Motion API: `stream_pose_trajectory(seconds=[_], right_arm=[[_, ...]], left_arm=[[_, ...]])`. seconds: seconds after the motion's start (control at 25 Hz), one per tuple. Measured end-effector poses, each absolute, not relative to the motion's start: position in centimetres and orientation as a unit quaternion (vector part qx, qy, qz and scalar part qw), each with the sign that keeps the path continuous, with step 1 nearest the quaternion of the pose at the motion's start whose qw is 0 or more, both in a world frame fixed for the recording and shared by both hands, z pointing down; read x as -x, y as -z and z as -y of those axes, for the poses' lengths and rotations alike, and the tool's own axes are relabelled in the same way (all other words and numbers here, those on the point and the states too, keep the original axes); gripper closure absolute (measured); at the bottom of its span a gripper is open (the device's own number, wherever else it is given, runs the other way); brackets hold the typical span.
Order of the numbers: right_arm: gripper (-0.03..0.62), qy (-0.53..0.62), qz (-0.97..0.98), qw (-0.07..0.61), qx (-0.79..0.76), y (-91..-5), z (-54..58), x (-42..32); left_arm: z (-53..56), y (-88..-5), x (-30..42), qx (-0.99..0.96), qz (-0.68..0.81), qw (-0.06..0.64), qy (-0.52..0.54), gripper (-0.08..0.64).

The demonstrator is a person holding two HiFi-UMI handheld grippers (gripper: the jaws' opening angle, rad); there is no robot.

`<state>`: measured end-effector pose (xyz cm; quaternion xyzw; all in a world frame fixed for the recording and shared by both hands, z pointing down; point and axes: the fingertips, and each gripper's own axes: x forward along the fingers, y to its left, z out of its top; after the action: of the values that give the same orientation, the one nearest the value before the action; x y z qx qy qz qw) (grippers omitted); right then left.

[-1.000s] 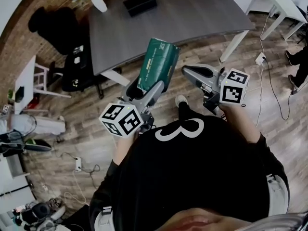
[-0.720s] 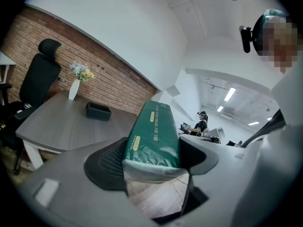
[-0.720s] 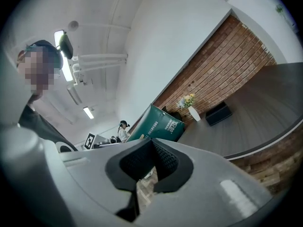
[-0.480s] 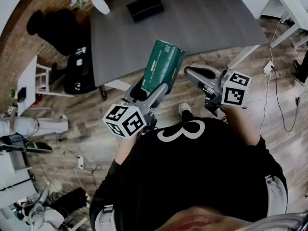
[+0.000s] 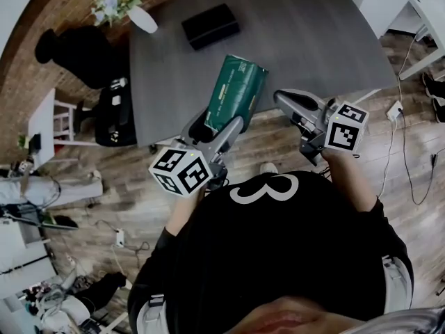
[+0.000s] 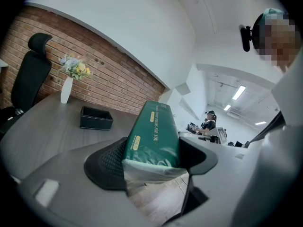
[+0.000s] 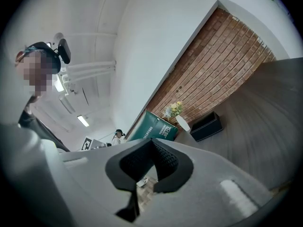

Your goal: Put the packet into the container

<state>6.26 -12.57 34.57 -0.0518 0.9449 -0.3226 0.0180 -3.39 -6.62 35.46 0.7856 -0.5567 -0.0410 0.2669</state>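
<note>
My left tongs [image 5: 221, 126] clamp the green packet [image 5: 236, 88] by its near end, its far end toward the counter [image 5: 313, 40], while my right tongs [image 5: 290, 101] beside it are pressed together, empty.

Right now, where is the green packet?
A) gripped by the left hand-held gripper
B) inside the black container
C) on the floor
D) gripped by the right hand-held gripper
A: the jaws of the left hand-held gripper press on both sides of the green packet, and the black container sits apart on the table.
</note>
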Motion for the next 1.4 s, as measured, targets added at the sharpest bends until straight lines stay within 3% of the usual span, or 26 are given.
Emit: stream_pose_trajectory(seconds=[0.64, 1.0, 1.4], right_arm=[[0.591, 0.287, -0.956, 0.034, 0.052, -34.4, 12.6, -5.8], [0.591, 0.305, -0.946, 0.044, 0.101, -33.1, 20.0, 1.6], [0.591, 0.320, -0.935, 0.052, 0.142, -34.4, 23.9, 6.3]], left_arm=[[7.2, -35.5, 4.2, -0.799, 0.559, 0.216, 0.037, 0.198], [15.1, -33.4, 12.9, -0.821, 0.522, 0.228, 0.021, 0.198], [21.4, -32.3, 19.8, -0.850, 0.493, 0.179, -0.034, 0.198]])
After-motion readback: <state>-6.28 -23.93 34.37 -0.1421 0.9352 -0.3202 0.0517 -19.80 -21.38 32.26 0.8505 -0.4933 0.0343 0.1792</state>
